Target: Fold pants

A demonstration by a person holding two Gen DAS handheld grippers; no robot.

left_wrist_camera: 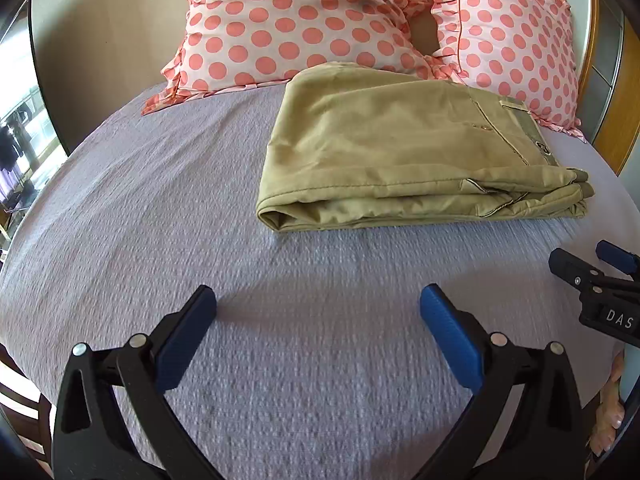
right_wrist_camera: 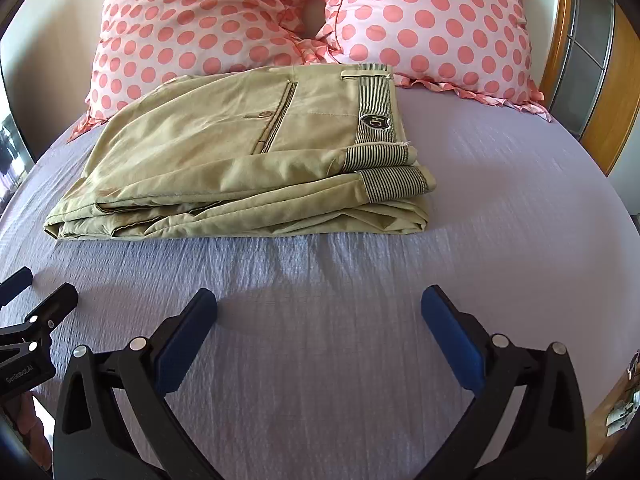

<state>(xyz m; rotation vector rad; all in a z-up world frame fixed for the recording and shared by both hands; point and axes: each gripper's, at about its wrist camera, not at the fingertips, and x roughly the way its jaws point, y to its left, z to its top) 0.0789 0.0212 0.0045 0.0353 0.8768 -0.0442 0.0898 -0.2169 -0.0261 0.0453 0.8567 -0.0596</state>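
Note:
Khaki pants (left_wrist_camera: pixel 400 148) lie folded in a compact stack on the lavender bedspread (left_wrist_camera: pixel 200 208), just below the pillows. In the right wrist view the pants (right_wrist_camera: pixel 240 152) show a striped waistband and a back pocket on top. My left gripper (left_wrist_camera: pixel 318 304) is open and empty, held above the bedspread short of the pants. My right gripper (right_wrist_camera: pixel 320 304) is open and empty too, in front of the pants. The right gripper shows at the right edge of the left wrist view (left_wrist_camera: pixel 592 276). The left gripper shows at the left edge of the right wrist view (right_wrist_camera: pixel 36 300).
Two pink pillows with coral dots (left_wrist_camera: pixel 288 20) (right_wrist_camera: pixel 432 24) lean at the head of the bed, touching the far edge of the pants. A wooden headboard frame (right_wrist_camera: pixel 560 32) stands at the right. A window is at the far left (left_wrist_camera: pixel 20 120).

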